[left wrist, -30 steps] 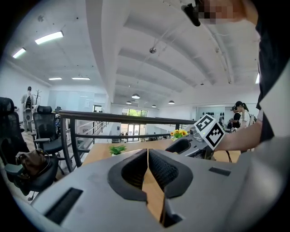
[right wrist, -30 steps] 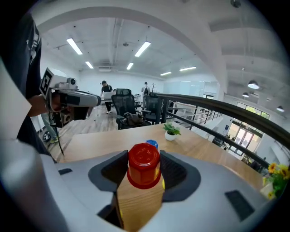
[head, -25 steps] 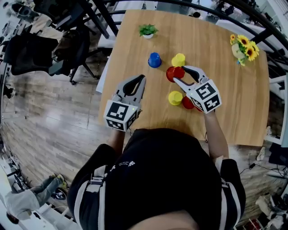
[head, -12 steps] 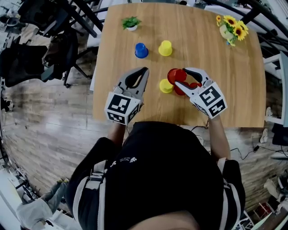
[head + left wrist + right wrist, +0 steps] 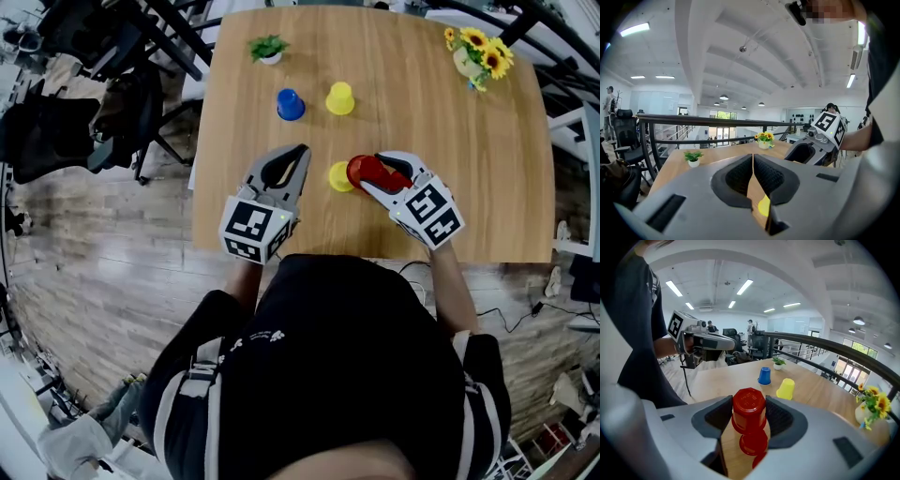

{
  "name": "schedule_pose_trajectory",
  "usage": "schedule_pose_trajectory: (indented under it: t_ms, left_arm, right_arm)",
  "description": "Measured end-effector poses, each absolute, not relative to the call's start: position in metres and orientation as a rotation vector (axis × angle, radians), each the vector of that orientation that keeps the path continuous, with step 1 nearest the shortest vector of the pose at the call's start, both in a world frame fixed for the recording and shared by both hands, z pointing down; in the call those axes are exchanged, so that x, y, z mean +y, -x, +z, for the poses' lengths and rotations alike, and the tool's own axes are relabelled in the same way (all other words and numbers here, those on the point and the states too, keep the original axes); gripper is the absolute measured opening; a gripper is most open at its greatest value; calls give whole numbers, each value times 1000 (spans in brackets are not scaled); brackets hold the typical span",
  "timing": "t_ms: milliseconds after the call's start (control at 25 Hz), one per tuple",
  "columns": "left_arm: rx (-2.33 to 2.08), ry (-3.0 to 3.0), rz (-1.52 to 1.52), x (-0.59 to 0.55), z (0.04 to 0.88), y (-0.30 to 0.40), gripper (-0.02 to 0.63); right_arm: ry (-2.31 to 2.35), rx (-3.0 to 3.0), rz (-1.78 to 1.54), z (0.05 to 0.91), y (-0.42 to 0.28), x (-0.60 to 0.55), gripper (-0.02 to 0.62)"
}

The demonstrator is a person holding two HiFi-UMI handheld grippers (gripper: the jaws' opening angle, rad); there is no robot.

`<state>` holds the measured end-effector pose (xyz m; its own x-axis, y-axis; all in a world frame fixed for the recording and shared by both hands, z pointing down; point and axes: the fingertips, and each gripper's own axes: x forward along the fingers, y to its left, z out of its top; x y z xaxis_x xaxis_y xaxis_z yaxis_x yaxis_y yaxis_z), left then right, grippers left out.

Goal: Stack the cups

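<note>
An upside-down red cup sits between the jaws of my right gripper, which is shut on it. It hangs just above a second red cup that stands on the wooden table. In the head view the held red cup is in my right gripper, next to a yellow cup. Farther back stand a blue cup and another yellow cup. My left gripper hovers at the table's near left, shut and empty.
A small potted plant stands at the far left of the table and a vase of sunflowers at the far right. Dark chairs and a wooden floor lie left of the table. The table's near edge is close to my body.
My right gripper has carried the red cup back toward me, from beside the far cups to just above the second red cup. The left gripper has barely moved.
</note>
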<state>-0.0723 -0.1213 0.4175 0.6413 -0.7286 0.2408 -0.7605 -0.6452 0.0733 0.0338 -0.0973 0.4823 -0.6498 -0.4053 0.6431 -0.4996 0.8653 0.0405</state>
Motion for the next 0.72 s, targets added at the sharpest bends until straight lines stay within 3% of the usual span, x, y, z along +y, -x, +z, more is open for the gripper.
schedule_pose_trajectory:
  t_ms: [360, 520, 720]
  left_arm:
    - [-1257, -2675, 297, -112, 419, 78, 17]
    - [-1263, -2677, 292, -113, 416, 77, 17]
    - [-1250, -2691, 290, -113, 416, 73, 17]
  right_arm:
    - [-665, -2366, 176, 495, -28, -99, 224]
    - [-668, -2376, 187, 495, -27, -99, 268]
    - [-710, -2510, 275, 468, -30, -94, 278]
